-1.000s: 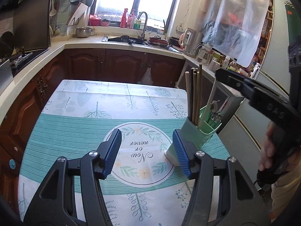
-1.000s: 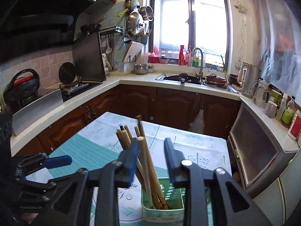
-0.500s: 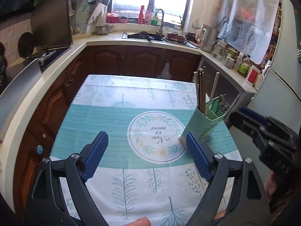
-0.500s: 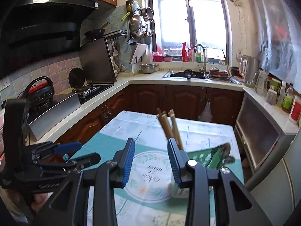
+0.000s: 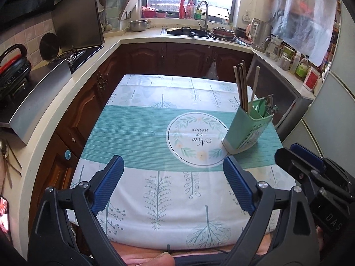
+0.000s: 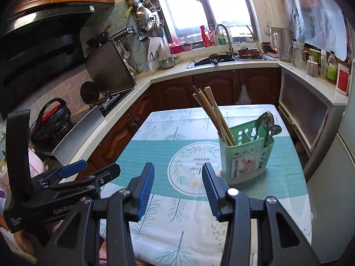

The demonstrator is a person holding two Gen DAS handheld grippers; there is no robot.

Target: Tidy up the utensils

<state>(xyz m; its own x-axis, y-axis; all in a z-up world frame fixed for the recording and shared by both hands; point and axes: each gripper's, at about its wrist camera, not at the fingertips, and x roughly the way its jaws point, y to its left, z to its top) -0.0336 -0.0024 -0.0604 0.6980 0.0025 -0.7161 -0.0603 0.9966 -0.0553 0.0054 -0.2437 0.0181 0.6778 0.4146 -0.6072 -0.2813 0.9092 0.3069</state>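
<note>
A green utensil holder (image 5: 247, 128) stands on the table's right side; it also shows in the right wrist view (image 6: 246, 155). Wooden chopsticks (image 5: 241, 88) stand in one compartment, seen too in the right wrist view (image 6: 215, 115), and metal spoons (image 6: 266, 126) in the other. My left gripper (image 5: 173, 184) is open and empty above the near table edge, well short of the holder. My right gripper (image 6: 177, 190) is open and empty, near and left of the holder. Each gripper shows in the other's view, the right one (image 5: 310, 177) and the left one (image 6: 73, 175).
The table carries a teal and white leaf-print cloth (image 5: 155, 133). Kitchen counters surround it: stove (image 6: 111, 102) at left, sink (image 5: 188, 32) at the back, kettle (image 6: 280, 42) and bottles (image 6: 332, 68) at right. A fridge (image 5: 332, 115) stands at far right.
Both grippers have pulled back from the holder toward the near table edge. The right gripper let go of the chopsticks and opened; the left gripper opened wider.
</note>
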